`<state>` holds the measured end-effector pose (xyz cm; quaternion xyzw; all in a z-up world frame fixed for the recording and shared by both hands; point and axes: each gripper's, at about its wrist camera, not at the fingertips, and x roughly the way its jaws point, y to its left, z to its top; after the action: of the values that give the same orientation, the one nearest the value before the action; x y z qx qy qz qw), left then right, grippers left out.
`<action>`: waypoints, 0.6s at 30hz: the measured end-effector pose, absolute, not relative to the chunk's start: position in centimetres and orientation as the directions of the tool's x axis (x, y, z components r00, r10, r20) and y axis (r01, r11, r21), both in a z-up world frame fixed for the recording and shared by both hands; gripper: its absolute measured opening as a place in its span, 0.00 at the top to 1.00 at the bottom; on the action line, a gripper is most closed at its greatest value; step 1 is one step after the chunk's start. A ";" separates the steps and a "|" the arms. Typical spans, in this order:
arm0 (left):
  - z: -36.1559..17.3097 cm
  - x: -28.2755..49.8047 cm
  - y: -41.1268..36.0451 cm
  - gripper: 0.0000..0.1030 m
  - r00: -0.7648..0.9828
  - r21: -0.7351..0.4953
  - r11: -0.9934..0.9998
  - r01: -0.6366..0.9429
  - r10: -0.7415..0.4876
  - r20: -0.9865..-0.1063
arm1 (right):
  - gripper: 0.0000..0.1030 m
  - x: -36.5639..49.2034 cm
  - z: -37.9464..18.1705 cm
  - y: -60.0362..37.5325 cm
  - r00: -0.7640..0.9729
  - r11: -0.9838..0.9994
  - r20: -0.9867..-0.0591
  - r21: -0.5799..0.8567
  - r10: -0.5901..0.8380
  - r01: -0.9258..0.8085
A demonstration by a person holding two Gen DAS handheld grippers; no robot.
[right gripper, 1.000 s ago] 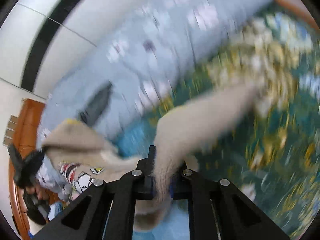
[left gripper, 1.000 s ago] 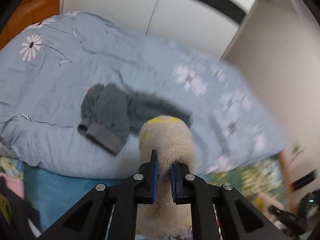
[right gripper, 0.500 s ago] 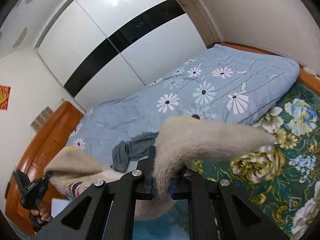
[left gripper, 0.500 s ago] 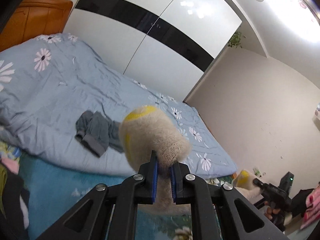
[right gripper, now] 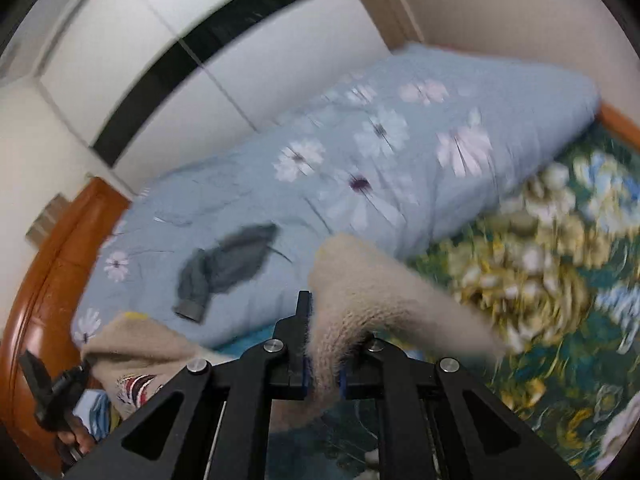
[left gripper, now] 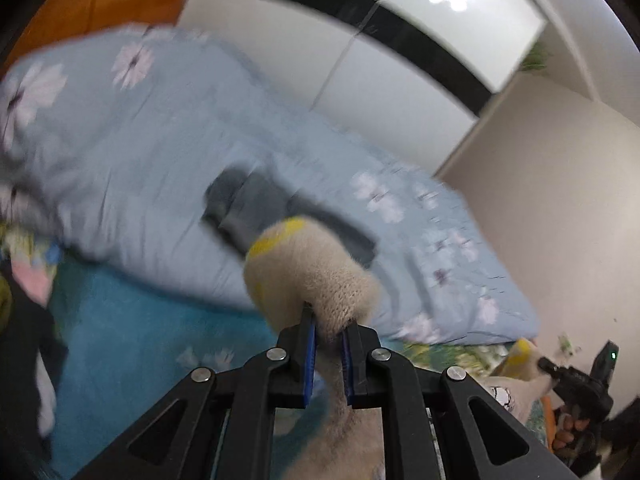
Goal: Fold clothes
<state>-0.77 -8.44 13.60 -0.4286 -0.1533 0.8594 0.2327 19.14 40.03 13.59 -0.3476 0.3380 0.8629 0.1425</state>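
Observation:
A fuzzy beige sweater (left gripper: 316,276) with yellow trim hangs in the air between both grippers, above the bed. My left gripper (left gripper: 328,348) is shut on one part of it; it also shows at the lower left of the right wrist view (right gripper: 52,388). My right gripper (right gripper: 322,356) is shut on another part of the sweater (right gripper: 360,292); it also shows at the lower right of the left wrist view (left gripper: 568,380). A printed patch of the sweater (right gripper: 132,388) hangs between them.
A grey garment (left gripper: 256,208) lies crumpled on the light blue floral duvet (left gripper: 140,152), also seen in the right wrist view (right gripper: 224,268). A dark floral bedsheet (right gripper: 552,280) lies below. An orange wooden headboard (right gripper: 44,280), white wardrobe doors (left gripper: 360,40) and a beige wall (left gripper: 560,184) surround the bed.
Both grippers have tilted down and swung with the sweater still held; the views are blurred with motion. The grey garment has not moved.

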 end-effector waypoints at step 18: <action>5.2 -6.6 -6.8 0.85 -0.392 -0.467 -0.873 -0.141 0.483 -0.783 | 0.89 13.8 6.9 39.8 -0.615 -0.776 -0.789 0.377 0.017 -0.505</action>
<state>-6.59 -6.80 5.24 -0.5175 -0.1651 0.8177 0.1906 13.84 39.84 6.87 -0.4111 0.2970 0.8480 0.1538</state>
